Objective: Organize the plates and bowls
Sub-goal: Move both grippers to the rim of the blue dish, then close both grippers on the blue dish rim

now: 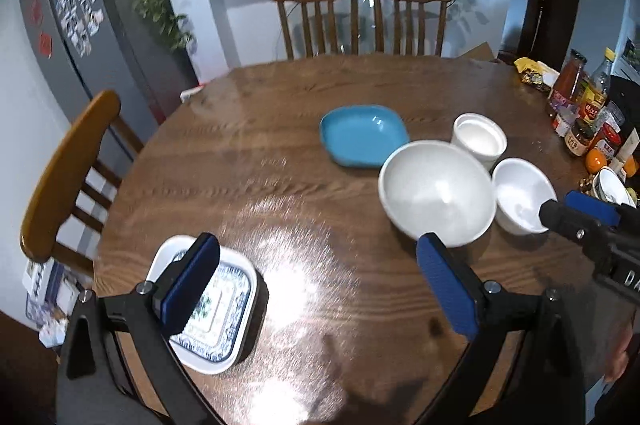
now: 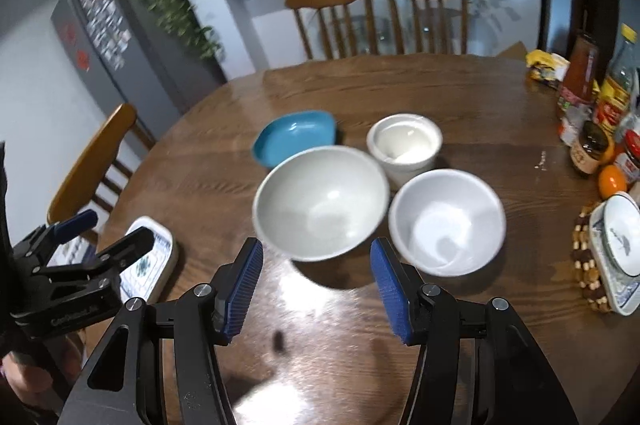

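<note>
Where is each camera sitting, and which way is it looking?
Left wrist: sits on the left gripper, looking down along its wide-open fingers at the wooden table; the right gripper pokes in at the right edge.
Right wrist: sits on the right gripper, looking down at the big white bowl; the left gripper and a hand show at left.
Both see the blue dish, three white bowls, patterned plate and chairs.

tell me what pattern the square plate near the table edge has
Blue-and-white patterned border on the square plate; left wrist view.
</note>
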A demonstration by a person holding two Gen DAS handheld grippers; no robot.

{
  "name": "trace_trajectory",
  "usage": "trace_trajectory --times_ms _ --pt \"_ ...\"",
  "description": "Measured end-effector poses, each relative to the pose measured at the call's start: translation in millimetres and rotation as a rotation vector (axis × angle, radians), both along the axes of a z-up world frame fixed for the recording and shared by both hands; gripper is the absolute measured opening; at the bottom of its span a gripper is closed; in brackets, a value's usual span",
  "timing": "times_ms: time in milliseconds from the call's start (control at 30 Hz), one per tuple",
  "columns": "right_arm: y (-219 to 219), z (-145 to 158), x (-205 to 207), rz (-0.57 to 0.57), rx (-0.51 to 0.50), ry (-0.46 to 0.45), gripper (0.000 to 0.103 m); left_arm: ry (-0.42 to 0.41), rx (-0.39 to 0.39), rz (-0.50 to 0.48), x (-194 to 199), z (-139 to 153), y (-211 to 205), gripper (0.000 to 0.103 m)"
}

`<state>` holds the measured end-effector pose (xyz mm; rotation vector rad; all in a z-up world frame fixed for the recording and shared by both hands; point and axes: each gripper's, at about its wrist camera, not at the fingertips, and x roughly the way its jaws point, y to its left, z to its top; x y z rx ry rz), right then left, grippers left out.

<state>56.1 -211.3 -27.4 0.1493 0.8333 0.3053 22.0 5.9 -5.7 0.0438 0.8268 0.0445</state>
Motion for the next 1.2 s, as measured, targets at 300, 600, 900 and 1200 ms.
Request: trace_trajectory --times_ms 300,600,900,1200 --pt "-20.0 35.1 24.0 -0.025 -0.023 -0.079 0.058 -0.085 0.045 -0.034 23.3 26.0 -14.4 0.099" --pt "0.9 47.8 87.8 0.021 -0.061 -0.05 0.058 -0.057 0.012 0.013 90.3 33.1 4.1 0.099" --pt "46.2 -13.7 177.5 0.11 -0.104 0.173 0.058 0.108 -0.057 0.064 160.1 -35.8 28.0 0.098" --pt "83.1 -72.5 233.4 0.173 -0.177 0.298 0.058 0.219 -0.124 0.044 190.2 -91.7 21.9 0.075"
